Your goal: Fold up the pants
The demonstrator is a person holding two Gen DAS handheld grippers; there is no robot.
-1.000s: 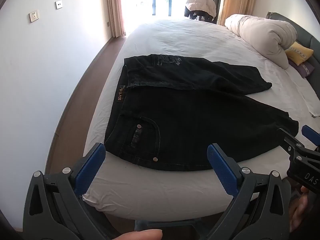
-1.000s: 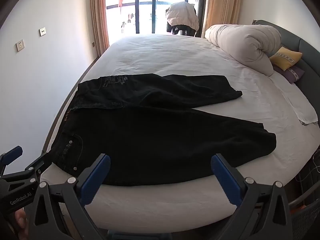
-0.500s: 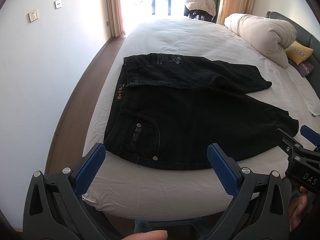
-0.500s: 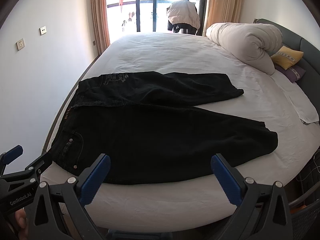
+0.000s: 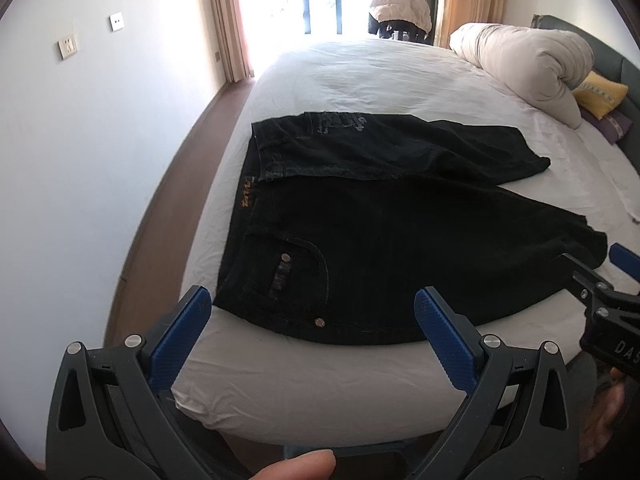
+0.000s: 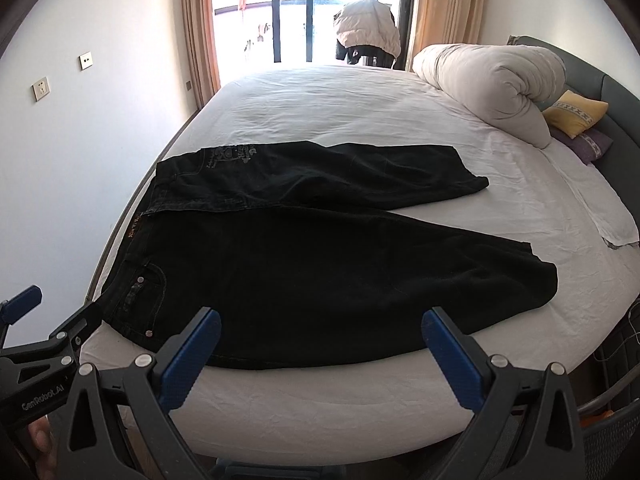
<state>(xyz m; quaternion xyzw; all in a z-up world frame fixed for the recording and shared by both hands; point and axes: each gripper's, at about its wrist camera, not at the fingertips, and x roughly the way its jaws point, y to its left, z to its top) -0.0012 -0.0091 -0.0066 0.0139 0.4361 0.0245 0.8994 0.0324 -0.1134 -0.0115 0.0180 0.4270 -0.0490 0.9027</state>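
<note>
The pants (image 6: 320, 264) lie flat across the middle of the frame on the bed (image 6: 340, 112), waistband at left, the two legs splayed apart toward the right. No fold looks made yet, so the whole task seems left. Both the left gripper (image 5: 312, 336) and the right gripper (image 6: 320, 344) hover at the bottom of their frames, jaws spread wide and holding nothing.

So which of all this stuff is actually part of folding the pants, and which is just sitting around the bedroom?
Part of the job:
- black pants, spread flat on the bed
- left claw, open, holding nothing
- right claw, open, holding nothing

Just lying about:
- rolled duvet
- yellow cushion
- purple cushion
- pale jacket by the window
</note>
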